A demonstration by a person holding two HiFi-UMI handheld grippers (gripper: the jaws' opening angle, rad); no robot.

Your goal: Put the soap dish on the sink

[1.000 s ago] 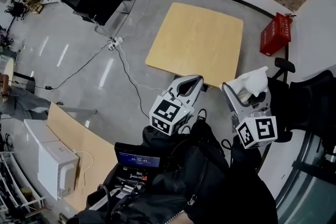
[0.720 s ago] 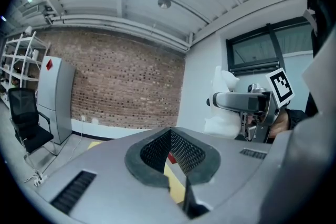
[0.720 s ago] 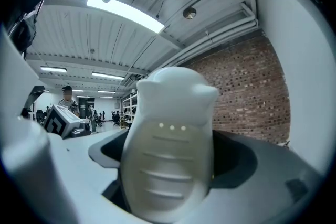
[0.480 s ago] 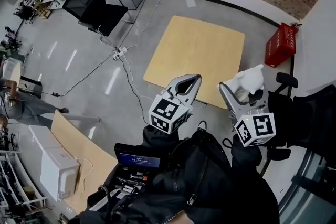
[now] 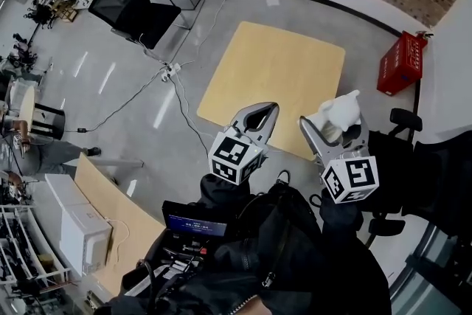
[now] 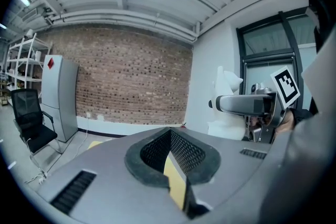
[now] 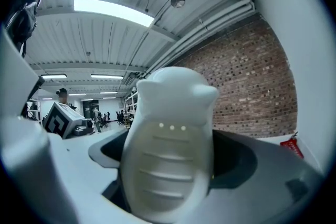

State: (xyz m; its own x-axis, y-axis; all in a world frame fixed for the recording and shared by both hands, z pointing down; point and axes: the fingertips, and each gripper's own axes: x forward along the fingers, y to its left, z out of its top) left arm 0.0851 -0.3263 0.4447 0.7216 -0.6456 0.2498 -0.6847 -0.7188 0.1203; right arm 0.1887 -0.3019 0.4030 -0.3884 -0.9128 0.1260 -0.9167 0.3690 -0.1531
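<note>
1. Two grippers hang side by side over the near edge of the table (image 5: 273, 81), both angled up and away from you.
2. Your right gripper (image 5: 324, 127) is clamped on the soap dish (image 5: 339, 113). The dish stands upright between the jaws with its ribbed face toward that gripper's camera. Only its lower end is pinched and the top is free, probably so you can lay it down without the jaws getting in the way.
3. The soap dish is therefore in the air above the table's near right corner, touching nothing but the jaws.
4. Your left gripper (image 5: 258, 118), just left of the right one over the same table edge, has its jaws pressed together on nothing. It looks idle, carried level beside the load.
5. No sink shows anywhere around the table, so I judge this to be the carrying step, with the placing not yet begun.
</note>
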